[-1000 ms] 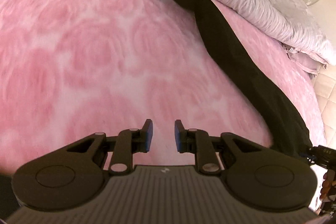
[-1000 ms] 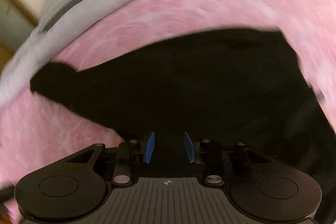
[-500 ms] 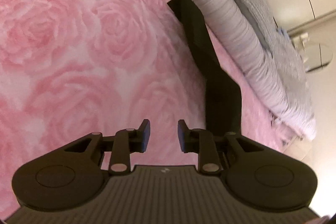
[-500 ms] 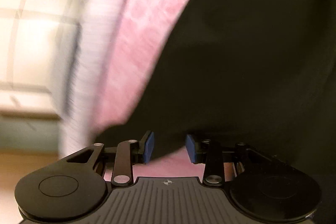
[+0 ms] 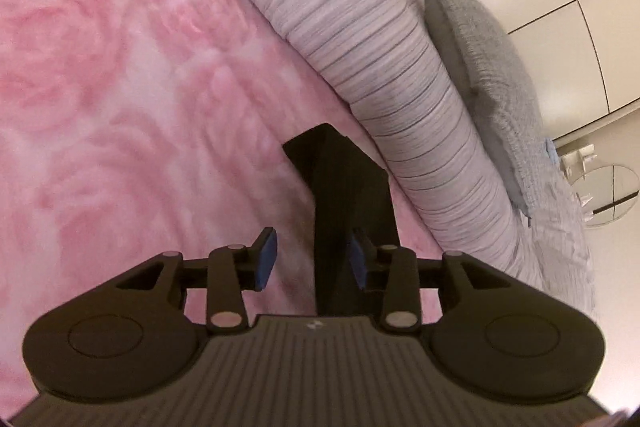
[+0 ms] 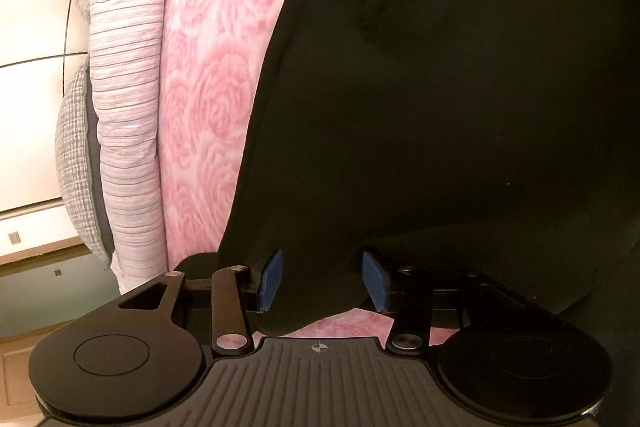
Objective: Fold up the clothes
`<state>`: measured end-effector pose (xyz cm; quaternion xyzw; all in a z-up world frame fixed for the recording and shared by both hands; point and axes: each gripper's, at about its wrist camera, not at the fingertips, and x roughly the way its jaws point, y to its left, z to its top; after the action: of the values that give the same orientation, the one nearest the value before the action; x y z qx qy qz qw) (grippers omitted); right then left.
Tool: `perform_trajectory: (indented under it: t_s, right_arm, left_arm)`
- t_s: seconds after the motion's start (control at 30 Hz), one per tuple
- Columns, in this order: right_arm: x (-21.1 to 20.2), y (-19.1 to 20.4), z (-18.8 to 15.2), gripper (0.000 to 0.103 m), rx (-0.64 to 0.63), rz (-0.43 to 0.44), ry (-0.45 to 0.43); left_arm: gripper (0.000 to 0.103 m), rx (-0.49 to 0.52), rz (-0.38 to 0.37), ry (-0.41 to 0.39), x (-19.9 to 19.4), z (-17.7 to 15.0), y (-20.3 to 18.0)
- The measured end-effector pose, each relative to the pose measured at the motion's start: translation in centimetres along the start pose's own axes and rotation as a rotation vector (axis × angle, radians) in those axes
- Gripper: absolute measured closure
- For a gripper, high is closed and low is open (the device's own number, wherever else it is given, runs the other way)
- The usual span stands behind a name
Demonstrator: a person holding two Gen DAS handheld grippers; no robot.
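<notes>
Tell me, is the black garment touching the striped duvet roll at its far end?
Apart. The left wrist view shows the black garment ending on the pink blanket, with a strip of pink visible between its end and the striped duvet roll.

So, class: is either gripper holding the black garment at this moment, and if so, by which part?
Nothing is held. The left gripper and the right gripper have just been opening; the black garment lies between both pairs of pads, but neither pair presses on it.

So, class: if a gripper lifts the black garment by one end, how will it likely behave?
The black garment probably droops limply: it lies flat with soft creases on the pink blanket. Its narrow end looks thin, so likely light. The plush blanket may drag on it slightly.
</notes>
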<state>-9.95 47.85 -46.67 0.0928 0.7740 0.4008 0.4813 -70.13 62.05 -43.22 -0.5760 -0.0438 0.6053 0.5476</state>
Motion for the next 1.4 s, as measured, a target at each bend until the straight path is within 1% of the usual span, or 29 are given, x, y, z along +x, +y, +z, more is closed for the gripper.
perform_trajectory:
  t_s: [0.03,0.07,0.1,0.13,0.17,0.23,0.33,0.37,0.47,0.5,0.53,0.6,0.63,0.67,0.73,0.77,0.83,0.9,0.97,1.0,1.07,1.17,1.23,1.27,1.3,1.33,1.37,1.4]
  right_arm:
    - [-0.1,-0.2,-0.2,0.055,0.001,0.004,0.004]
    - [-0.1,-0.4,-0.3,0.055,0.003,0.008,0.008]
    - [-0.2,-0.5,-0.2,0.055,0.003,0.016,0.008]
    - [-0.5,-0.5,-0.1,0.055,-0.001,0.022,-0.001]
    - [-0.8,-0.5,0.0,0.055,-0.012,0.027,-0.016]
    - [-1.6,-0.4,0.1,0.055,-0.036,0.036,-0.048]
    - [-2.9,-0.1,0.0,0.055,-0.102,0.036,-0.120]
    - [-3.3,0.1,0.0,0.055,-0.125,0.034,-0.139]
    - [-3.8,0.7,0.0,0.055,-0.190,0.020,-0.157]
    - [-3.8,0.9,-0.1,0.055,-0.202,0.019,-0.157]
    - [-3.8,1.1,-0.2,0.055,-0.205,0.020,-0.154]
    - [-3.7,1.4,-0.7,0.055,-0.212,0.038,-0.145]
    - [-3.7,1.7,-1.0,0.055,-0.221,0.043,-0.137]
    - [-3.7,2.0,-1.3,0.055,-0.236,0.043,-0.130]
    - [-3.8,2.5,-2.2,0.055,-0.282,0.039,-0.118]
    - [-4.0,2.7,-2.5,0.055,-0.311,0.034,-0.112]
    - [-4.3,2.9,-3.3,0.055,-0.374,0.013,-0.101]
    - [-4.7,2.4,-4.1,0.055,-0.434,-0.018,-0.099]
    - [-4.8,1.3,-4.7,0.055,-0.446,-0.057,-0.103]
    - [-4.6,0.8,-4.9,0.055,-0.446,-0.077,-0.105]
    - [-3.9,0.9,-5.2,0.055,-0.430,-0.101,-0.113]
    - [-4.6,0.5,-4.9,0.055,-0.417,-0.114,-0.120]
    - [-4.1,0.7,-4.7,0.055,-0.422,-0.122,-0.120]
    - [-3.4,0.8,-4.7,0.055,-0.429,-0.124,-0.117]
    - [-3.0,1.1,-5.0,0.055,-0.433,-0.127,-0.114]
    - [-2.9,1.2,-5.1,0.055,-0.435,-0.129,-0.112]
    - [-2.9,1.3,-5.2,0.055,-0.436,-0.131,-0.110]
    - [-2.9,1.4,-5.3,0.055,-0.435,-0.134,-0.110]
  left_arm:
    - [0.074,0.008,-0.003,0.008,0.7,0.1,-0.1]
    - [0.085,0.016,-0.007,0.017,1.4,0.2,-0.2]
    - [0.097,0.037,-0.021,0.009,1.4,0.0,-0.4]
    - [0.103,0.070,-0.021,-0.013,0.6,-0.4,-0.8]
    - [0.103,0.102,-0.020,-0.035,-0.2,-0.7,-1.1]
    - [0.103,0.146,-0.034,-0.103,-3.8,-1.5,-2.0]
    - [0.103,0.118,-0.095,-0.178,-11.0,-1.8,-3.7]
    - [0.103,0.147,-0.101,-0.212,-13.4,-1.6,-5.0]
    - [0.102,0.337,-0.076,-0.302,-16.7,0.0,-9.9]
    - [0.100,0.371,-0.062,-0.296,-16.3,0.5,-11.0]
    - [0.095,0.398,-0.025,-0.262,-15.1,1.4,-12.0]
    - [0.091,0.424,0.091,-0.165,-11.3,3.0,-12.0]
    - [0.083,0.418,0.180,-0.122,-9.5,3.4,-10.8]
    - [0.084,0.411,0.268,-0.079,-7.7,3.9,-9.7]
    - [0.083,0.349,0.423,0.024,-5.3,4.4,-6.2]
    - [0.083,0.307,0.437,0.050,-5.2,4.5,-4.7]
    - [0.080,0.225,0.414,0.049,-6.8,3.9,-2.0]
    - [0.076,0.149,0.395,0.031,-9.1,2.4,0.6]
    - [0.074,0.049,0.393,0.037,-10.7,1.0,3.4]
    - [0.074,-0.016,0.373,0.047,-11.2,0.1,4.9]
    - [0.073,-0.124,0.320,0.038,-11.6,-1.0,6.7]
    - [0.072,-0.246,0.228,0.007,-10.7,-1.7,7.5]
    - [0.071,-0.259,0.186,-0.028,-9.2,-1.5,7.2]
    - [0.072,-0.265,0.165,-0.045,-8.4,-1.4,7.1]
    - [0.074,-0.256,0.160,-0.048,-7.7,-1.2,7.0]
    - [0.091,-0.217,0.171,-0.041,-7.3,-1.0,6.5]
    - [0.102,-0.178,0.181,-0.033,-6.9,-0.8,6.1]
    - [0.102,-0.096,0.170,-0.037,-7.3,-0.5,5.2]
